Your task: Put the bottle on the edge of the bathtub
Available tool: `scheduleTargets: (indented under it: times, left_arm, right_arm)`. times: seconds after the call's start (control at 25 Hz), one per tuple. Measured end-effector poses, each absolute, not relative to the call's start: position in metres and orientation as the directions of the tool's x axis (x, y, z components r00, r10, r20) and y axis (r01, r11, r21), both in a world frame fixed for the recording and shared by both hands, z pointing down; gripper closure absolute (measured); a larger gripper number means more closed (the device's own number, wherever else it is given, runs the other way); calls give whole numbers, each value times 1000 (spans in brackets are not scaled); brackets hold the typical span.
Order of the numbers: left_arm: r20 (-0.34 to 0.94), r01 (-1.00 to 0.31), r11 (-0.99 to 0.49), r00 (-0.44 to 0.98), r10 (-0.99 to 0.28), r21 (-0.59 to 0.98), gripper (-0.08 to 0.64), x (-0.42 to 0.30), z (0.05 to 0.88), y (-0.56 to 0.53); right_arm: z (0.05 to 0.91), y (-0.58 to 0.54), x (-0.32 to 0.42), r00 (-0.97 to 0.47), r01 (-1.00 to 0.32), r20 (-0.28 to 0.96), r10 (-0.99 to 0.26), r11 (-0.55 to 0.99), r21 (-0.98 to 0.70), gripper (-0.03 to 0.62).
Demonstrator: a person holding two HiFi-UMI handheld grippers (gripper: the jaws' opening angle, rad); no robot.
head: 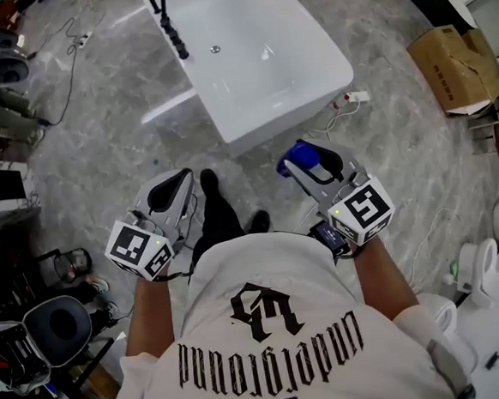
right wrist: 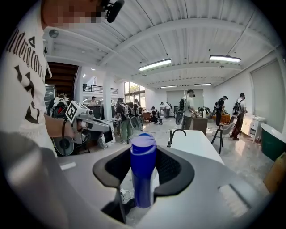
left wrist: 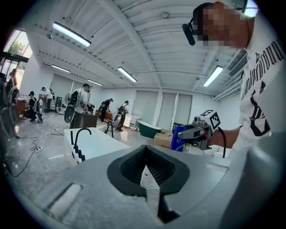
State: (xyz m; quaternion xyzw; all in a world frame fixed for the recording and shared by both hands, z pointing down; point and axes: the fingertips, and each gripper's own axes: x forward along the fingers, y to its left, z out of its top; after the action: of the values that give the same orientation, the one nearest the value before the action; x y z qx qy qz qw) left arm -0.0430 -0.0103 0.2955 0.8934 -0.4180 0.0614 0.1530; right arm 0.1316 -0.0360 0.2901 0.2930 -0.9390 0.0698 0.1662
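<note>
Head view steeply down on bathtub [head: 287, 114]; left, right gripper views near level, share bathtub ahead.

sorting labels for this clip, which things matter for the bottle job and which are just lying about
For the job: blue bottle, held in the right gripper; white bathtub, whose edge is the target.
Lying about: cardboard box, power strip.

L gripper [left wrist: 146, 152] jaws shut; bathtub [left wrist: 100, 144] ahead; R gripper [left wrist: 183, 133] w/ bottle [left wrist: 178, 142].
</note>
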Motion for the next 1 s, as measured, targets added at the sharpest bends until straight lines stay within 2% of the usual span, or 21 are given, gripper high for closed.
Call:
scheduleTargets:
  times: [0.56,1.0]
  left_arm:
    - [276,-697,-670,717,-640,256,552,-87,325,-125]
    - [343,-672,-668,740,-579,320,552,-127,380,-178]
  right_arm:
    - [337,-130,56,-750,-577,444,-490,813,-77,440]
    - [404,-195,-8,-736,-551,528,-424,828,-103,440]
